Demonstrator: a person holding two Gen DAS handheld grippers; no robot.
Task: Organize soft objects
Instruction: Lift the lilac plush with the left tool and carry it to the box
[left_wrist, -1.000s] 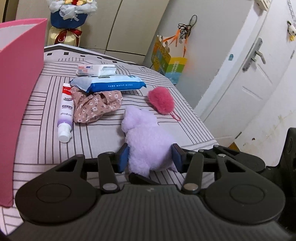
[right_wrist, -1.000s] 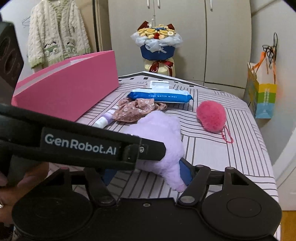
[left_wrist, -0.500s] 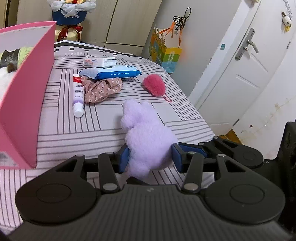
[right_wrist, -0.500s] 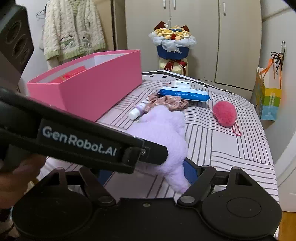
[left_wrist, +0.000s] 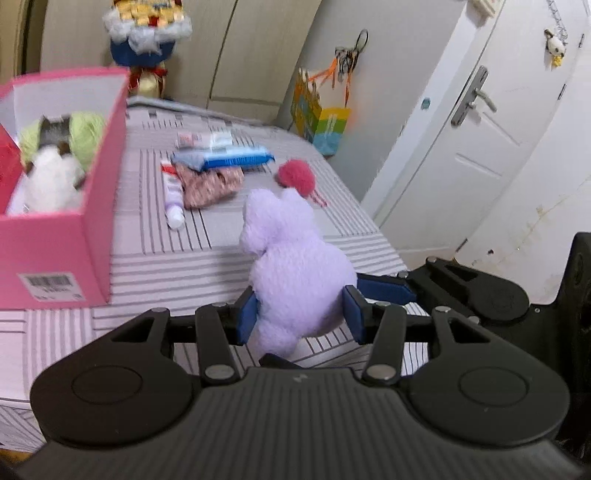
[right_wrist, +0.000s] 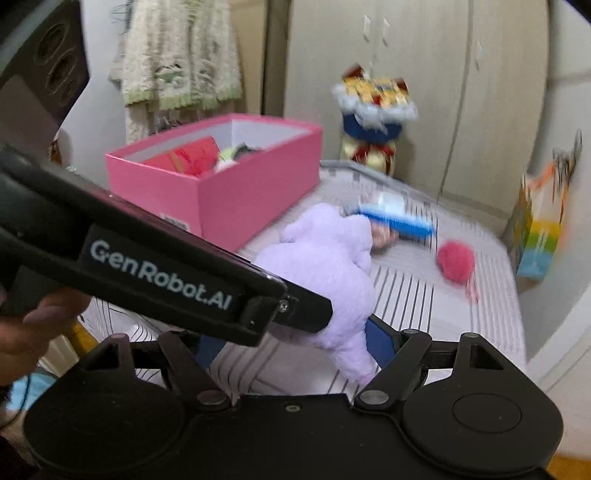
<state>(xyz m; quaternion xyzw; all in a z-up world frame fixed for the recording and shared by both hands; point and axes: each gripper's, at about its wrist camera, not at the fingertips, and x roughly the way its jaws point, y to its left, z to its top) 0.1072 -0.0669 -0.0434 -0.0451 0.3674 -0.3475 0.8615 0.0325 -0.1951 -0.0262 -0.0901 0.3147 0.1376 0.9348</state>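
Observation:
A lilac plush toy (left_wrist: 295, 266) hangs above the striped bed (left_wrist: 166, 269), and my left gripper (left_wrist: 301, 314) is shut on its lower body with both blue pads pressing in. In the right wrist view the plush (right_wrist: 325, 266) has its tail end between the wide jaws of my right gripper (right_wrist: 295, 345). The right pad lies against the fur; the left pad stands apart from it. One right finger (left_wrist: 384, 288) shows beside the plush in the left wrist view. A pink pompom (left_wrist: 297, 177) and a floral scrunchie (left_wrist: 210, 182) lie farther back.
An open pink box (left_wrist: 55, 251) stands on the bed's left, with a white and green soft toy (left_wrist: 55, 173) and a red item (right_wrist: 192, 155) inside. A toothpaste tube (left_wrist: 173, 195) and a wipes pack (left_wrist: 236, 158) lie by the scrunchie. A bouquet (left_wrist: 144, 33) stands behind; a door (left_wrist: 461, 147) is at the right.
Both grippers have risen and drawn back with the plush, which now hangs off the sheet. The inside of the pink box has come into view. The right jaws stand a little wider.

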